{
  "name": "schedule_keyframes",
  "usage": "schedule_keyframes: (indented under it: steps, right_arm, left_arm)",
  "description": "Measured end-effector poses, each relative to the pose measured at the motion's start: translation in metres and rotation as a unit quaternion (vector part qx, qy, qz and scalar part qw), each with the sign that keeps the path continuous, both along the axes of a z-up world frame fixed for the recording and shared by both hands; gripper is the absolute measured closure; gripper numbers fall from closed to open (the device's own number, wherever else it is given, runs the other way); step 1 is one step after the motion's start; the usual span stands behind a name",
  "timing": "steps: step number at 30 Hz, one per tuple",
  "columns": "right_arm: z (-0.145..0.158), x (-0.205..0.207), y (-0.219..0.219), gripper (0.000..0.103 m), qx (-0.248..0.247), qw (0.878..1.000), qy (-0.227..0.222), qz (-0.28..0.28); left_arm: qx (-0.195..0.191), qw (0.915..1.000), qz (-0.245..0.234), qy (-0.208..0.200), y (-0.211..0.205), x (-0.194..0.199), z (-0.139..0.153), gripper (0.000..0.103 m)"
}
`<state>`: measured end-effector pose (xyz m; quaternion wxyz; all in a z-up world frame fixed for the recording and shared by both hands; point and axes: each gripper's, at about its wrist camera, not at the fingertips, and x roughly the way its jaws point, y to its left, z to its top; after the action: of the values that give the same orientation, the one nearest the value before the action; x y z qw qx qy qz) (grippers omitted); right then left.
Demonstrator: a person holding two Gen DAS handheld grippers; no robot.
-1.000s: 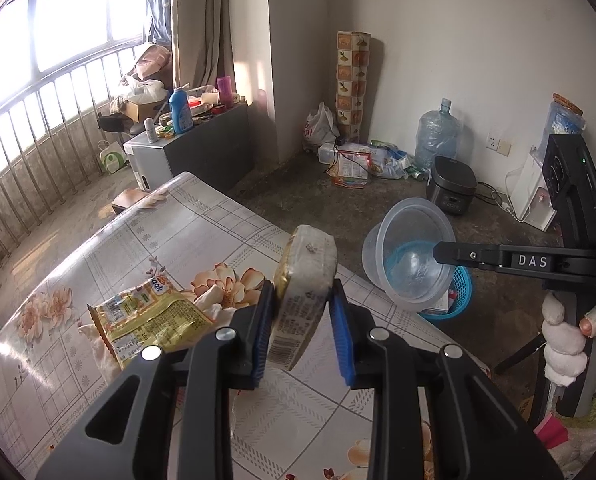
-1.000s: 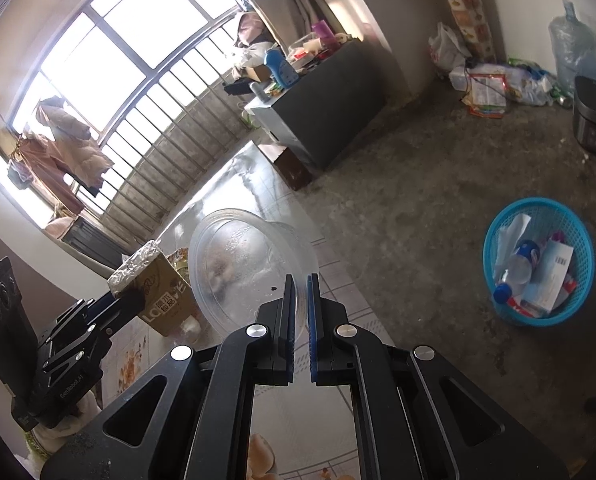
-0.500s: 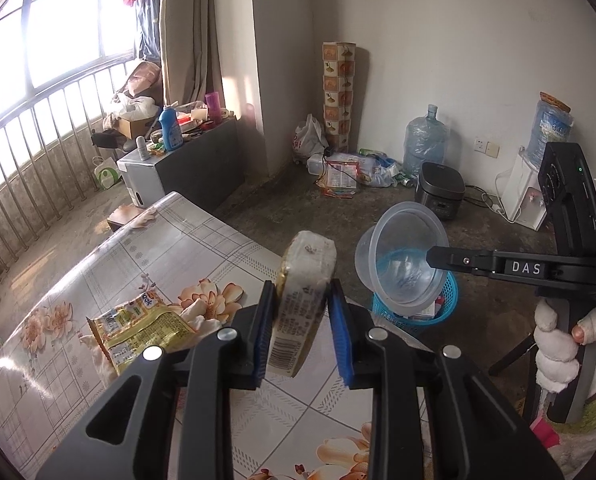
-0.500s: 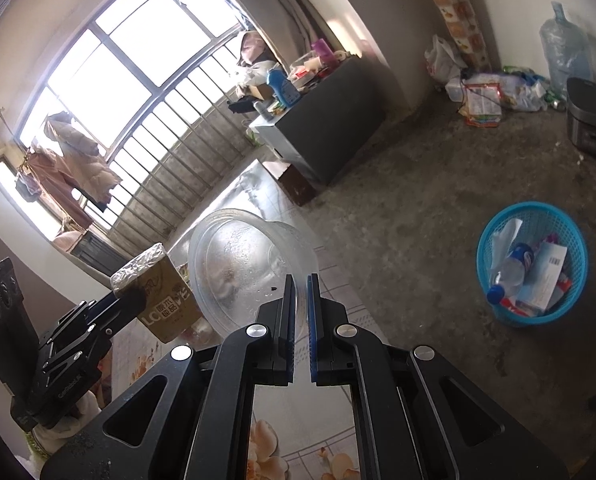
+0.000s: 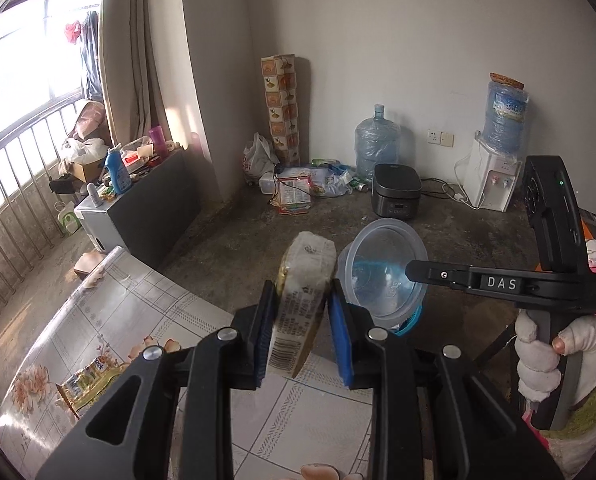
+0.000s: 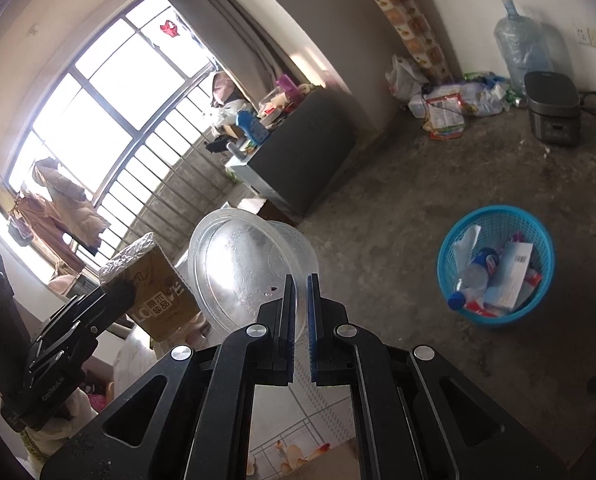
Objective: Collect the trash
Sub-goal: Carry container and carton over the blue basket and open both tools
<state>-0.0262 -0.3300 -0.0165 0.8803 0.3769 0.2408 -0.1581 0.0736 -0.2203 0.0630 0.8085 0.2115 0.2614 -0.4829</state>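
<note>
So at this point both hands were loaded. The left gripper (image 5: 302, 328) was clamped on a flattened drink carton (image 5: 304, 280), pads squeezing its two faces, carton sticking up out past the fingertips. The right gripper (image 6: 299, 304) was pinched nearly closed on the rim of a clear plastic bowl (image 6: 249, 268), which hung out ahead and to its left. The blue trash basket (image 6: 496, 264) sat on the floor off to the right gripper's right and well below it, already holding a bottle and some wrappers.

My take: get each piece right above the basket's mouth before letting go. The bowl's light and held only by its edge, so I'd go smooth and release low, or it'll likely bounce off the rim.
</note>
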Motion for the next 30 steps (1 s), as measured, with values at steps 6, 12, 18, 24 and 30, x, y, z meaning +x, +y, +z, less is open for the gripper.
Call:
schedule_keyframes:
  steps: [6,12,18,24,30]
  right_arm:
    - [-0.007,-0.057,-0.057,0.099,0.007,0.993,0.000,-0.119]
    - [-0.032,-0.091,-0.096,0.099,0.024,0.977,0.033,-0.209]
    - [-0.073,-0.081,-0.121,0.099,0.050,0.967,0.082,-0.235]
    - [-0.114,-0.063,-0.158,0.099,0.081,0.959,0.125,-0.241]
    - [-0.181,-0.036,-0.206,0.072,0.155,0.950,0.142,-0.233]
  left_arm:
    - [0.006,0.9972,-0.058,0.047,-0.060,-0.001,-0.005,0.077]
    - [0.027,0.9891,-0.092,0.112,-0.129,0.005,-0.032,0.077]
    - [0.065,0.9773,-0.112,0.167,-0.193,0.016,-0.082,0.077]
    - [0.101,0.9638,-0.126,0.212,-0.248,0.027,-0.139,0.076]
    - [0.139,0.9593,-0.074,0.234,-0.297,0.047,-0.200,0.043]
